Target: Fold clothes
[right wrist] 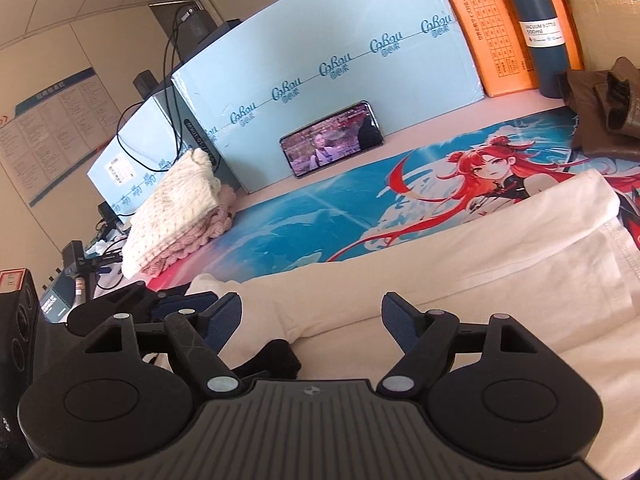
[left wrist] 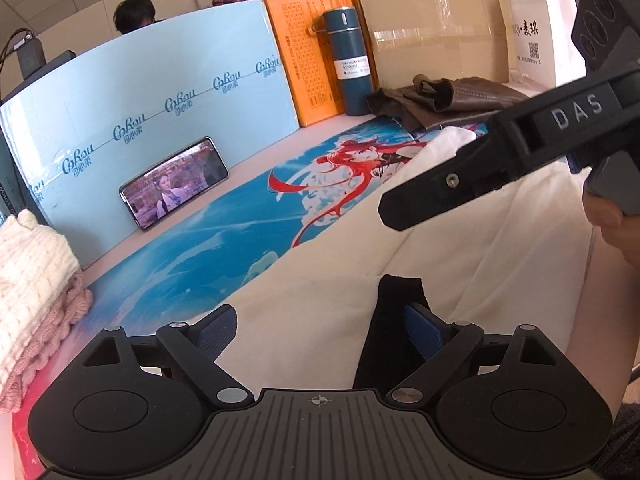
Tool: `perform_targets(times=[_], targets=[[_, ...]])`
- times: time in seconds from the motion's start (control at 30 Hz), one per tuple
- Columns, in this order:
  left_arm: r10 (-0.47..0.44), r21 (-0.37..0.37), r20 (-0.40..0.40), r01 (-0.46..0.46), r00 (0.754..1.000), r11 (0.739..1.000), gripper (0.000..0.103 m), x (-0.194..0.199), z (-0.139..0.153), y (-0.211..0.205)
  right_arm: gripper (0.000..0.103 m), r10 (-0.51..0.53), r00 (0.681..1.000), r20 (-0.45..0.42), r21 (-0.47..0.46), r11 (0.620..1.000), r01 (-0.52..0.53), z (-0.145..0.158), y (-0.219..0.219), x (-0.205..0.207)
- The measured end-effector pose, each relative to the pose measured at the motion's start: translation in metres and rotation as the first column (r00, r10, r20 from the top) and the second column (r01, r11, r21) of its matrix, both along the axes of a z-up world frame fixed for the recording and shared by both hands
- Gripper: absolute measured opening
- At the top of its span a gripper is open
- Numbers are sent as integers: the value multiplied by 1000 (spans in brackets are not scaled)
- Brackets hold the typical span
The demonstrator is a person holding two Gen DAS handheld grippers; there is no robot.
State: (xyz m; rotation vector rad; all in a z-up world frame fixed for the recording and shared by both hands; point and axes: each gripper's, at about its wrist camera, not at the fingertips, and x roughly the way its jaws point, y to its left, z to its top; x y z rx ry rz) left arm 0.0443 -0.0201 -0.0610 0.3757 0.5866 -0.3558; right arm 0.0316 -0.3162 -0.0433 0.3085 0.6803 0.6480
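A cream-white garment lies spread on the blue anime desk mat, with a black trim piece near its front edge. My left gripper is open just above the garment, its right finger beside the black trim. My right gripper is open over the same garment, above a rolled fold with a black piece at its end. The right gripper's body also shows in the left wrist view, above the garment. Neither holds anything.
Folded cream and pink knitwear is stacked at the mat's left end. A phone leans on a light-blue board. A blue vacuum bottle, an orange board, a cardboard box and a brown leather garment stand at the back.
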Motion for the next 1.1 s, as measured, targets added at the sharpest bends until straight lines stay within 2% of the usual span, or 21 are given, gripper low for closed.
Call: perform_targets(times=[0.07, 0.2, 0.4, 0.5, 0.63, 0.83, 1.1], targets=[[31, -10, 27, -31, 999, 999, 100, -4, -4, 2, 82, -21, 1000, 2, -13, 1000, 21, -4, -8, 2], [77, -12, 117, -76, 990, 997, 100, -19, -1, -2, 84, -41, 999, 33, 5, 999, 41, -6, -34, -1], [168, -82, 301, -150, 939, 985, 101, -55, 14, -24, 88, -72, 988, 138, 27, 997, 68, 12, -82, 0], [129, -78, 349, -108, 928, 991, 102, -73, 14, -52, 89, -98, 984, 151, 22, 995, 96, 17, -106, 13], [2, -53, 335, 16, 942, 998, 102, -82, 6, -91, 90, -105, 985, 137, 10, 994, 105, 16, -135, 34], [-135, 4, 318, 141, 938, 990, 102, -80, -5, -139, 90, -80, 995, 63, 21, 997, 79, 3, -162, 73], [-217, 42, 277, 214, 936, 976, 102, -65, -15, -185, 90, -22, 1000, -22, 63, 998, 23, -13, -170, 111]])
